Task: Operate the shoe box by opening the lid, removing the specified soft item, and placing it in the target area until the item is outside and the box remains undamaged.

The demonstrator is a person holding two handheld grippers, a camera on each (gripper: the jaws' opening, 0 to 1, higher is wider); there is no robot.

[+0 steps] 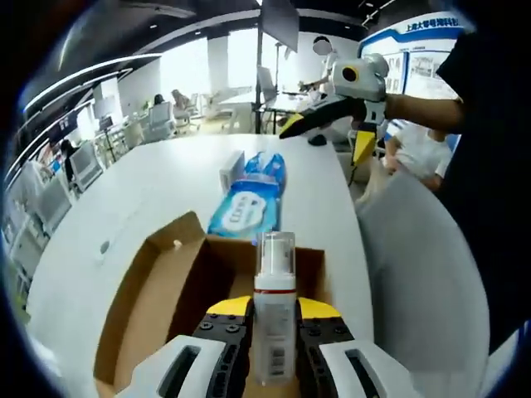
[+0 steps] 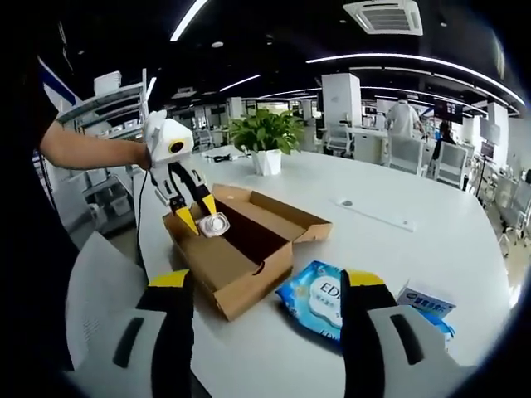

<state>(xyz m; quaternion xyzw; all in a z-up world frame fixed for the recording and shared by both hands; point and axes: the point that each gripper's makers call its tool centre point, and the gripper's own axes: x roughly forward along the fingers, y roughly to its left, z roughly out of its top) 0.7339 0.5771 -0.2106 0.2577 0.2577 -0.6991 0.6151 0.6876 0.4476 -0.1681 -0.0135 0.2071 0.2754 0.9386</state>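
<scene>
A brown cardboard shoe box sits open on the white worktop, a blue wipes pack just beside it at 4 o'clock. The left claw clamps a clear pump bottle above the box; the right claw gapes wide, holding nothing.

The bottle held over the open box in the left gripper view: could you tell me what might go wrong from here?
1. The left gripper clamps the bottle low on its body, so the tall bottle may tip or slip back into the cardboard box.
2. The blue wipes pack lies just beyond the box, so setting the bottle down there could knock it.
3. The right gripper hovers open, steadying nothing.
</scene>
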